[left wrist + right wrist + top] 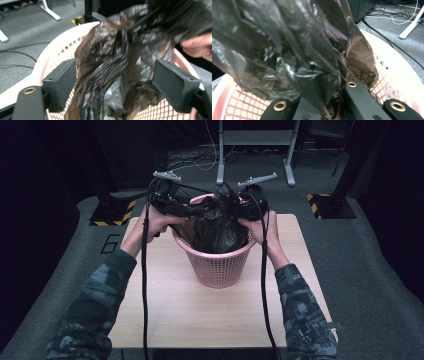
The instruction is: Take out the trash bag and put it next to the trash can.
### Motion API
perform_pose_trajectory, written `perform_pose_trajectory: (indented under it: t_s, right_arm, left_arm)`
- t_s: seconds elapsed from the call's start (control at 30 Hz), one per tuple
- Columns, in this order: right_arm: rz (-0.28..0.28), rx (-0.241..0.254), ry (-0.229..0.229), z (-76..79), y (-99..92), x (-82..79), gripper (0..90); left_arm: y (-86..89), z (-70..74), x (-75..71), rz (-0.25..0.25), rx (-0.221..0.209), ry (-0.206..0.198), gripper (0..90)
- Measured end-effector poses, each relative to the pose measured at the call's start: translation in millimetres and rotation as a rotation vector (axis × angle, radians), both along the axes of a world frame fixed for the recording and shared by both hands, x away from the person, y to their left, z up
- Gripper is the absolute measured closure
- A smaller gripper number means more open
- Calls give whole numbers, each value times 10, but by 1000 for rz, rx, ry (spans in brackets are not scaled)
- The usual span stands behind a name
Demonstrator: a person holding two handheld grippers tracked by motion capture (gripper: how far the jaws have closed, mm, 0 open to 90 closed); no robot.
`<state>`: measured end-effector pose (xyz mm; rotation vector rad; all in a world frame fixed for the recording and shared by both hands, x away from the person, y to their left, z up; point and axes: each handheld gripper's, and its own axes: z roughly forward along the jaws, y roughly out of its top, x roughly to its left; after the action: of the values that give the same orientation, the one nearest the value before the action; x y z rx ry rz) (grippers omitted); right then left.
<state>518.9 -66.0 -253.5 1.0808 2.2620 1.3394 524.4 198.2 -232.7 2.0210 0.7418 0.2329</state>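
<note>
Basket [220, 265] interior hidden by bag [215, 227]

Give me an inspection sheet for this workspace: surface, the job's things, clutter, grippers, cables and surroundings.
Surface: light wooden table, bare around the basket.
Job's things: pink mesh basket stands upright on the table; black plastic bag sits inside it, bunched and pulled up above the rim.
Clutter: nothing seen.
Grippers: left gripper has its jaws apart on either side of the bag, not pressing it; right gripper is shut on a fold of the bag.
Cables: a black cable trails from each gripper back across the table.
Surroundings: grey carpet, metal stand legs, yellow-black striped bases, loose floor cables.
</note>
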Motion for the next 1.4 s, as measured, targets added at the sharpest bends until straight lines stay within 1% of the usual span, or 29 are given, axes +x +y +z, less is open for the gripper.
perform_pose_trajectory:
  t_s: [0.03,0.1,0.13,0.17,0.23,0.27,0.37,0.43,0.47,0.5,0.53,0.6,0.63,0.67,0.7,0.73,0.77,0.8,0.87,0.9,1.0,1.03,1.1,1.13,1.17,1.2,1.3,1.33,1.4]
  right_arm:
    - [0,0,-1,10,3,-1,900]
    - [-2,0,-4,28,22,-5,900]
    - [-2,-3,-6,37,37,-7,900]
    - [-2,-3,-5,46,50,-9,900]
    - [1,6,-5,66,73,-8,900]
    - [4,16,-5,80,82,-11,900]
    - [20,42,-9,135,112,-26,900]
    - [33,57,-13,184,136,-46,900]
    - [41,63,-18,210,148,-57,900]
    - [48,69,-23,236,163,-71,900]
    - [55,72,-27,261,176,-85,900]
    - [69,83,-34,304,199,-113,900]
    - [78,85,-37,322,210,-126,900]
    - [87,93,-39,335,217,-136,900]
    - [91,98,-39,345,225,-146,900]
    - [98,104,-41,350,230,-153,900]
    - [105,112,-38,353,234,-158,900]
    - [112,118,-35,354,237,-161,900]
    - [119,128,-37,354,241,-165,900]
    - [124,133,-35,353,244,-165,900]
    - [134,143,-28,342,253,-161,900]
    - [138,145,-27,336,255,-161,900]
    - [144,149,-25,327,251,-163,900]
    - [149,150,-25,323,245,-166,900]
    - [149,151,-25,320,237,-174,900]
    - [153,153,-23,315,224,-179,900]
    - [160,153,-19,298,174,-204,900]
    - [160,147,-17,291,154,-214,894]
    - [155,142,-13,277,104,-238,834]
  left_arm:
    - [-6,-14,8,2,9,6,146]
    - [-40,-46,15,-18,37,14,130]
    - [-68,-62,15,-21,57,15,105]
    - [-99,-83,16,-35,70,22,84]
    - [-163,-117,17,-33,103,27,53]
    - [-191,-135,21,-41,108,32,52]
    - [-275,-177,43,-42,142,35,44]
    - [-330,-205,64,-38,163,38,46]
    - [-353,-218,75,-36,163,43,46]
    - [-380,-229,82,-24,174,41,47]
    - [-402,-241,91,-31,178,42,56]
    - [-446,-264,102,-17,193,43,71]
    - [-460,-274,109,-23,202,43,79]
    - [-475,-280,112,-12,208,41,86]
    - [-487,-287,113,-9,204,37,115]
    - [-488,-289,118,-12,211,34,158]
    - [-495,-292,124,7,212,31,164]
    - [-496,-294,130,4,208,31,190]
    - [-500,-303,142,5,201,32,278]
    - [-500,-308,145,-9,190,31,338]
    - [-510,-310,139,-19,170,15,567]
    - [-512,-307,134,-19,169,9,620]
    - [-511,-302,129,-37,155,1,776]
    - [-508,-298,124,-32,149,-3,833]
    - [-505,-292,121,-30,145,-15,869]
    - [-498,-283,117,-26,145,-27,883]
    - [-479,-245,92,-11,127,-59,893]
    - [-475,-227,82,-6,131,-68,894]
    - [-454,-200,76,7,132,-84,895]
